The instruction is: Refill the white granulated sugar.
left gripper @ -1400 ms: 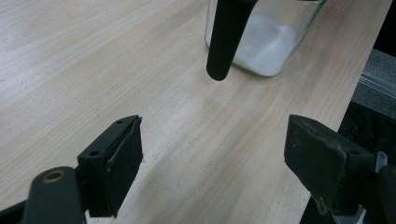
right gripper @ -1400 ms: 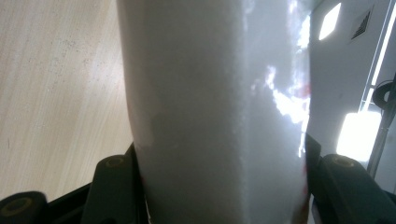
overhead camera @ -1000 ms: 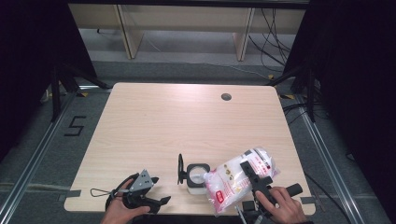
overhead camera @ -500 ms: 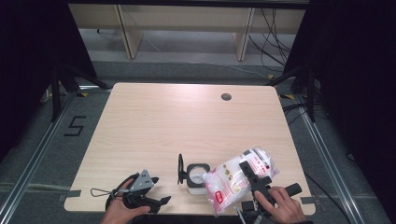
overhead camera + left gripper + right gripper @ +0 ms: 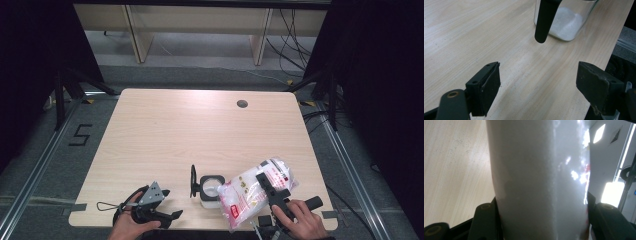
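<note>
High view showed my right gripper [image 5: 272,192] clamped on the white bag [image 5: 250,192] beside the glass jar [image 5: 210,187]; my left gripper [image 5: 160,212] sat wide open, empty.

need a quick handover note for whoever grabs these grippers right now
Right gripper: shut on the bag of white powder, held tilted beside the glass jar near the table's front edge.
Left gripper: open, holding nothing, low over the table left of the jar.
Jar: lid swung open, some white powder already inside.
Done: bag gripped, jar opened.
Left, probably: finish pouring, set the bag down, close the lid.
</note>
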A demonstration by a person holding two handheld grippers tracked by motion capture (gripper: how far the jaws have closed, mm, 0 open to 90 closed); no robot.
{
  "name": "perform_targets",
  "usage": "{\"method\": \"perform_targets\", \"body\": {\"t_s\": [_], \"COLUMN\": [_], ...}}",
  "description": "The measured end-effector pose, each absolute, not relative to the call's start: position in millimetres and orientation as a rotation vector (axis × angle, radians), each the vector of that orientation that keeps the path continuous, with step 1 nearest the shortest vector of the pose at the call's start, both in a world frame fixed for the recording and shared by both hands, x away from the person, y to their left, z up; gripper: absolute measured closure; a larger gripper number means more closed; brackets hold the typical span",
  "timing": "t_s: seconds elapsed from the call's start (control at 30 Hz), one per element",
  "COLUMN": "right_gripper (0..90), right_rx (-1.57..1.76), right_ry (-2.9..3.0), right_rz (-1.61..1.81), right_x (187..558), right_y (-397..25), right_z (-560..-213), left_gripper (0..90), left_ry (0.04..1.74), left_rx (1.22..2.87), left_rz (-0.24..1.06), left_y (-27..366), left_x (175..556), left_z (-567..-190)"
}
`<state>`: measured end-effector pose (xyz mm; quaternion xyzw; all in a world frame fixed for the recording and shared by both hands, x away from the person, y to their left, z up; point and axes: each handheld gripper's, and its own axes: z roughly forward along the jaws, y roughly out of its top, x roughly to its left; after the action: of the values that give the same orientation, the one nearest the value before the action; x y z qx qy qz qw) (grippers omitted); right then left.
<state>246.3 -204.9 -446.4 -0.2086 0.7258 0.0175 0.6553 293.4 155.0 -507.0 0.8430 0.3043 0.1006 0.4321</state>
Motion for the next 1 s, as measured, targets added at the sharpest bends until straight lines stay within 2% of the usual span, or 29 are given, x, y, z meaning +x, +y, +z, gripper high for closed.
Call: {"method": "perform_targets", "body": {"t_s": [1.0], "right_gripper": [45.9], "right_rx": [-0.471], "right_ry": [1.638], "right_rz": [0.042], "right_x": [245.0], "right_y": [-205.4], "right_z": [-446.4], "left_gripper": [19.1], "left_ry": [0.735], "left_rx": [2.121], "left_rz": [0.262], "left_y": [154.9], "left_x": [293.2], "left_z": [-506.6]}}
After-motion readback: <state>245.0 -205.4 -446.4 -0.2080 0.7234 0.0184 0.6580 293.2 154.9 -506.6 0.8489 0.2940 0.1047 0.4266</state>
